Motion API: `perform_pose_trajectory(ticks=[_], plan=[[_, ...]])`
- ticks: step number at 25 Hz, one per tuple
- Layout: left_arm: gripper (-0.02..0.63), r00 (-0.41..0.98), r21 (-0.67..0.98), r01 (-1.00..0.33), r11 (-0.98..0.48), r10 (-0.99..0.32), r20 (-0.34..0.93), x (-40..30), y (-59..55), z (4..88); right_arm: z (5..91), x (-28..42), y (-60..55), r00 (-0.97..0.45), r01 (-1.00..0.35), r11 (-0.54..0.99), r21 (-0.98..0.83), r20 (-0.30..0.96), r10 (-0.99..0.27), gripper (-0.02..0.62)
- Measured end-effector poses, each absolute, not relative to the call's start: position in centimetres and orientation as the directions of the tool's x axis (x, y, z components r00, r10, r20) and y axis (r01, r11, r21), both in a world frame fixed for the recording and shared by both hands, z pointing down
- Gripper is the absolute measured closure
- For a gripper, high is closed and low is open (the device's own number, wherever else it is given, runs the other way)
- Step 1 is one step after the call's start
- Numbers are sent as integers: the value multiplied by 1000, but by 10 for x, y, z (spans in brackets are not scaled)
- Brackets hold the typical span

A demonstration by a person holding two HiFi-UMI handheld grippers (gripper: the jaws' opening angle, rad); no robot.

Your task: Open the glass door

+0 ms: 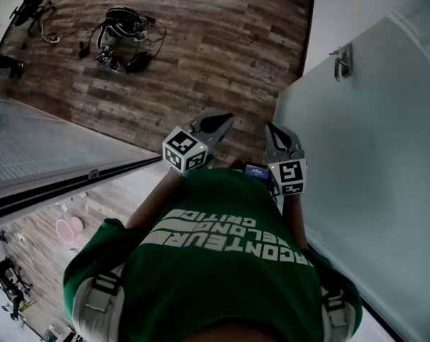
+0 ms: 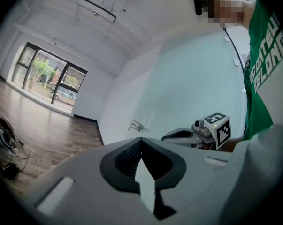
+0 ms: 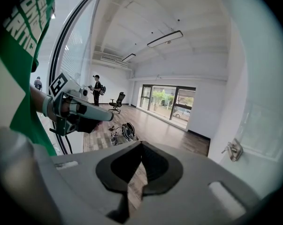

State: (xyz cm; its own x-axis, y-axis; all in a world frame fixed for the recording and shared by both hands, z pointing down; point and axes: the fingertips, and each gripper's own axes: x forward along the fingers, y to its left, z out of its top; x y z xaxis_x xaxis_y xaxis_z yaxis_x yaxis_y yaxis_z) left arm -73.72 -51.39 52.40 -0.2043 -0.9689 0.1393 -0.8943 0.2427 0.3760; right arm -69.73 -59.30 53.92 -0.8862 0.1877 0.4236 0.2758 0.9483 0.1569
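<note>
The left gripper (image 1: 218,125) and right gripper (image 1: 279,140) sat clenched on nothing at mid-frame, well apart from the handle (image 1: 341,61) on the door (image 1: 364,169) at upper right, so the reach looked unstarted, and next one gripper would need to open around that handle.

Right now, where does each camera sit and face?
Head view: on the head, steeply down at brown wood-plank floor; green T-shirt, left gripper, right gripper show.
Left gripper view: on that gripper, toward the pale frosted glass door; right gripper, T-shirt show.
Right gripper view: on that gripper, toward distant windows; left gripper shows.
Shared: silver metal door handle.
</note>
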Motion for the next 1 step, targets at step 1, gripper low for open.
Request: perform_pose_trajectory(ticks=[1], plan=[[591,-205,376,-894,243,-969,138,-738,-513,525,540,-698,-592,-887,274,949,157,422,186,603]])
